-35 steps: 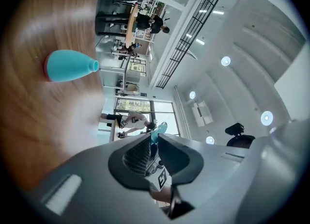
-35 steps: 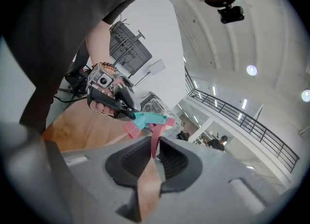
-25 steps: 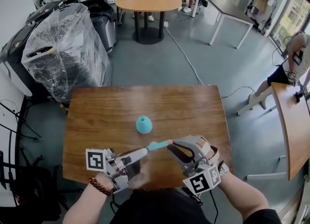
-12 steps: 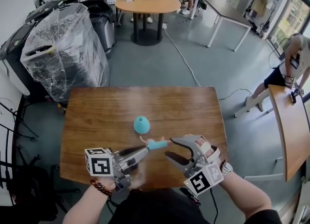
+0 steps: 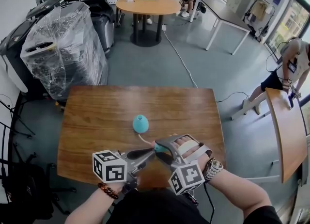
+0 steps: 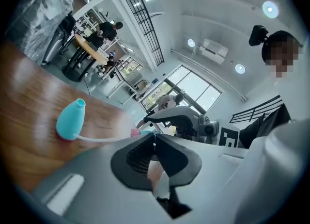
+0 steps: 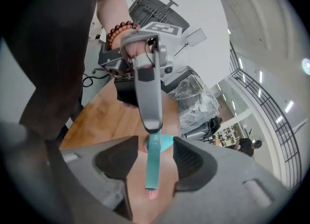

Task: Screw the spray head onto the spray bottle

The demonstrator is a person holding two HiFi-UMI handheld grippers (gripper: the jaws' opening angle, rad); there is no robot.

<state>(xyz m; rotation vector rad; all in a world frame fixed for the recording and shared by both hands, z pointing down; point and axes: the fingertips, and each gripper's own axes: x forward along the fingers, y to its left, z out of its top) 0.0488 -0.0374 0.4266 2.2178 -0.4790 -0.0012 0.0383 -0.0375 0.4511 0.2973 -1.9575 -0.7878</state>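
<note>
Clamped in the left gripper's (image 6: 154,143) shut jaws: the teal spray head (image 7: 153,162), long axis pointing between the right gripper's (image 5: 163,150) spread jaws, untouched there. Beyond the 2 grippers, upright on the table (image 5: 87,121): the spray bottle (image 5: 140,124).

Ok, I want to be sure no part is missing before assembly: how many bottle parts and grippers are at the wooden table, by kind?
Teal plastic spray bottle: 1
Teal spray head with pink tip and thin tube: 1
Handheld two-jaw grippers: 2 (left gripper, right gripper)
Total: 4
</note>
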